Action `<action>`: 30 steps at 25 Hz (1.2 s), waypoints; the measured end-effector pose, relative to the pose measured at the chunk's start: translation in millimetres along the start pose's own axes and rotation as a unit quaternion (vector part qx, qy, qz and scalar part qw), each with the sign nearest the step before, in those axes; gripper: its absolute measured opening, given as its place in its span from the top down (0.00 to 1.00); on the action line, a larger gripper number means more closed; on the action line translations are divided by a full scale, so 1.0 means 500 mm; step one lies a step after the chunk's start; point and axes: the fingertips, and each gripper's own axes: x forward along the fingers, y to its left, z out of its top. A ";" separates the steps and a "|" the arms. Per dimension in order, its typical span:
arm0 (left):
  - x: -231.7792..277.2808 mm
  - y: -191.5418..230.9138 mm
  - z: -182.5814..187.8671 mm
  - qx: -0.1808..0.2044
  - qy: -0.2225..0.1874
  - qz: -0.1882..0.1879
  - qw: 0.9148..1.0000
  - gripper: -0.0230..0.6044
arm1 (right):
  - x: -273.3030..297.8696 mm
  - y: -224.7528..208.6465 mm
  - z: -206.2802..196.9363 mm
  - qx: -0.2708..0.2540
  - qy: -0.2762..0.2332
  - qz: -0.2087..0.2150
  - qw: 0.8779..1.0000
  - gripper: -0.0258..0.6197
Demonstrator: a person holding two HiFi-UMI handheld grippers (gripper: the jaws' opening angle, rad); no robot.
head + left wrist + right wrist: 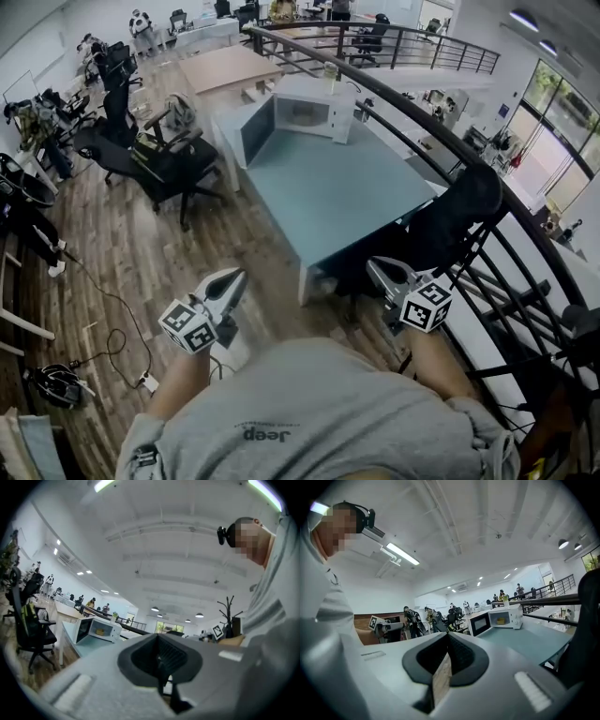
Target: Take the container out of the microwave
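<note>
A white microwave stands at the far end of a blue-green table, with its door swung open to the left. In the gripper views a small yellow container sits inside its lit cavity. Both grippers are held near my body, well short of the table. The left gripper points toward the table with its jaws together and nothing between them. The right gripper is likewise shut and empty. Each gripper view shows its own jaws closed on a line, the left gripper and the right gripper.
A curved black railing runs along the table's right side, and a black chair stands at the table's right edge. Office chairs crowd the wooden floor on the left. A cable and power strip lie on the floor. A bottle stands on the microwave.
</note>
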 end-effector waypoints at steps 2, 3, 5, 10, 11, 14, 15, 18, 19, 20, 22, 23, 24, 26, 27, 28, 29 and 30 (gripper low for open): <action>0.023 -0.023 -0.006 -0.001 -0.001 0.004 1.000 0.93 | -0.021 -0.020 0.000 0.000 0.001 0.006 1.000 0.96; 0.034 -0.034 -0.008 -0.002 -0.002 0.006 1.000 0.93 | -0.032 -0.030 0.000 0.001 0.002 0.008 1.000 0.96; 0.051 -0.049 -0.012 -0.004 -0.003 0.012 1.000 0.93 | -0.048 -0.047 0.001 0.003 0.004 0.013 1.000 0.96; 0.089 -0.049 -0.017 -0.006 -0.005 0.023 1.000 0.93 | -0.047 -0.086 0.009 -0.003 0.002 0.025 1.000 0.95; 0.092 -0.049 -0.021 -0.006 -0.003 0.024 1.000 0.93 | -0.044 -0.092 0.008 -0.003 0.002 0.027 1.000 0.96; 0.101 -0.045 -0.027 -0.007 0.001 0.028 1.000 0.93 | -0.028 -0.108 0.005 0.002 0.002 0.034 0.999 0.96; 0.105 -0.037 -0.027 -0.007 0.001 0.029 1.000 0.93 | -0.017 -0.114 0.004 0.003 0.003 0.036 0.999 0.96; 0.118 0.010 -0.031 -0.013 -0.002 0.032 0.999 0.93 | 0.039 -0.140 0.000 0.007 0.008 0.041 0.999 0.96; 0.121 0.032 -0.034 -0.016 -0.002 0.033 0.999 0.93 | 0.063 -0.148 -0.002 0.008 0.009 0.042 0.999 0.96; 0.124 0.057 -0.037 -0.019 -0.002 0.032 0.999 0.93 | 0.088 -0.156 -0.003 0.009 0.011 0.042 0.999 0.96; 0.129 0.114 -0.042 -0.026 0.000 0.029 0.999 0.93 | 0.145 -0.169 -0.004 0.007 0.014 0.042 0.999 0.96; 0.134 0.149 -0.042 -0.028 0.000 0.027 0.999 0.93 | 0.176 -0.177 -0.002 0.005 0.014 0.041 0.999 0.96; 0.143 0.188 -0.040 -0.028 -0.001 0.023 0.999 0.93 | 0.210 -0.187 0.001 0.003 0.014 0.040 0.999 0.96; 0.174 0.274 -0.031 -0.027 -0.004 0.009 1.000 0.93 | 0.284 -0.217 0.011 -0.002 0.010 0.032 0.999 0.96; 0.194 0.320 -0.024 -0.026 -0.005 -0.002 1.000 0.93 | 0.321 -0.235 0.017 -0.004 0.007 0.025 1.000 0.96; 0.217 0.365 -0.017 -0.024 -0.005 -0.015 1.000 0.93 | 0.358 -0.254 0.025 -0.005 0.003 0.016 1.000 0.96; 0.240 0.409 -0.008 -0.024 -0.003 -0.029 0.999 0.93 | 0.394 -0.273 0.033 -0.003 -0.001 0.006 1.000 0.96; 0.264 0.454 0.001 -0.025 0.001 -0.041 0.999 0.93 | 0.429 -0.292 0.043 0.001 -0.004 -0.004 1.000 0.96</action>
